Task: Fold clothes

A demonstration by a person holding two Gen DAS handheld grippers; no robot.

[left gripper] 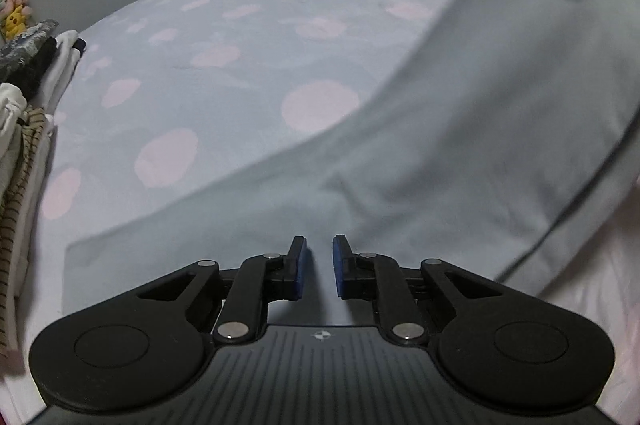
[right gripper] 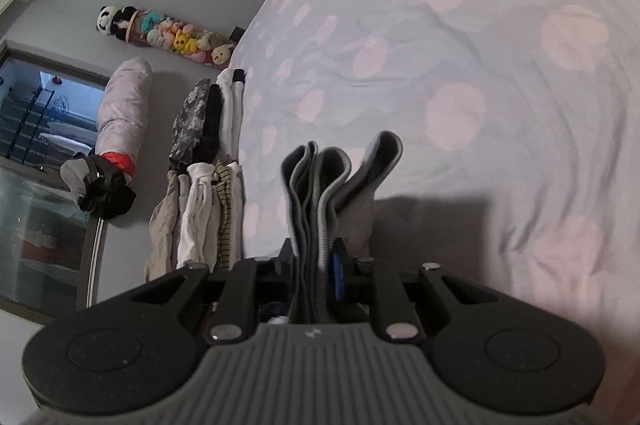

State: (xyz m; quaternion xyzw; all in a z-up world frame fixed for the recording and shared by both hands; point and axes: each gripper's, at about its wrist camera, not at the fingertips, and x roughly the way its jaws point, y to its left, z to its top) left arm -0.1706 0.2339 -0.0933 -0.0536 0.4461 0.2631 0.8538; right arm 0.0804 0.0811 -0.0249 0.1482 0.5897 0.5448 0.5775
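Left gripper: bottom middle, jaws a little apart, over the grey cloth, nothing pinched.
Right gripper: clamped on bunched grey cloth.
Cloth: stretches to upper right, lifted off the spotted bed cover.
Folded clothes: left bed edge.
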